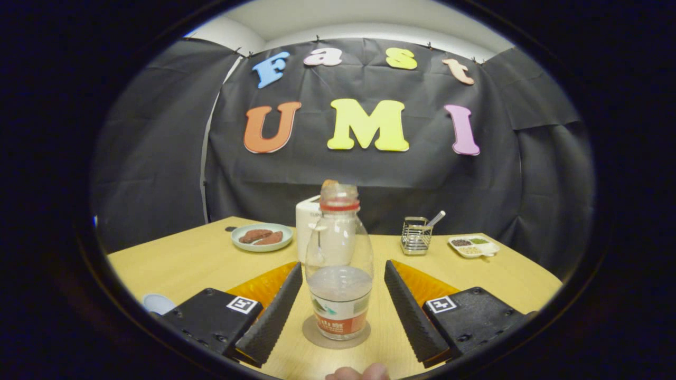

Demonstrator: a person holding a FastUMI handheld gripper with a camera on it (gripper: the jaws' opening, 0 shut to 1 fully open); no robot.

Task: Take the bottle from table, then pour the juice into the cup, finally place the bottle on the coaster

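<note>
A clear plastic bottle (339,264) with a red neck ring and no cap stands upright on a round grey coaster (336,335) on the wooden table (200,258). It holds a little clear liquid in its lower part. My gripper (338,290) is open, and the bottle stands between the two fingers with a gap on each side. A pale cup (157,303) peeks out to the left of the left finger, partly hidden by the gripper body.
Behind the bottle stands a white box-like appliance (308,224). A green plate with brown food (262,236) lies at the back left. A wire holder with a utensil (416,235) and a white sectioned dish (473,246) sit at the back right. A fingertip (359,372) shows below the coaster.
</note>
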